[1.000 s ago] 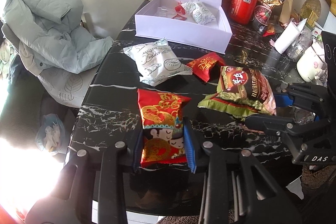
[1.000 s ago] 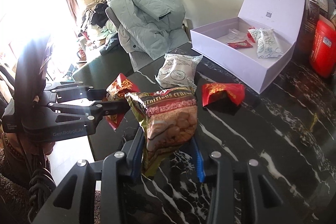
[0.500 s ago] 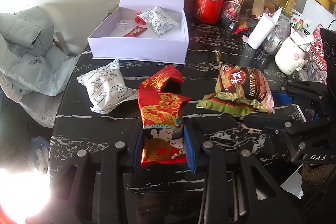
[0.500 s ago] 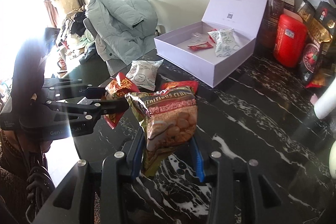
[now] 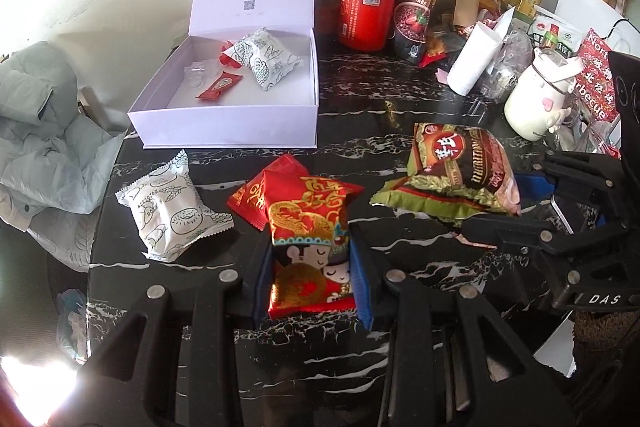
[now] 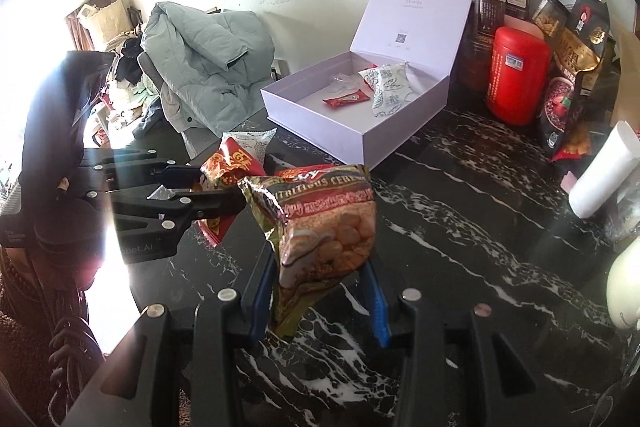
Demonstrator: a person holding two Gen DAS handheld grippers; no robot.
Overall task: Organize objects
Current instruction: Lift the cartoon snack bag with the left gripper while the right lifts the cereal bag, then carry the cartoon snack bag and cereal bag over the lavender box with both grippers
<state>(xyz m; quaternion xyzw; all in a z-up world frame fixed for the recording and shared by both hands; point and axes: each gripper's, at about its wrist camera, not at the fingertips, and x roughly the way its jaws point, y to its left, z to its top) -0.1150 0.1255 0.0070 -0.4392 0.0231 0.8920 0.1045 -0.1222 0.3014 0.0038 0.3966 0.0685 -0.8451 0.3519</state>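
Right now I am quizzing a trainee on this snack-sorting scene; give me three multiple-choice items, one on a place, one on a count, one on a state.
1. Where does the white packet with green print outside the box lie?
A. on the black table, left of the red packets
B. on the red canister
C. in the right gripper

2. How many white packets with green print lie in the lilac box?
A. none
B. one
C. three

3. What is the left gripper doing?
A. open and empty
B. shut on the red packet
C. shut on the cereal bag

Key: 1 A, it rests on the tabletop by the red packets. 2 B, one white packet lies inside. 3 B, the blue pads press the packet's sides.
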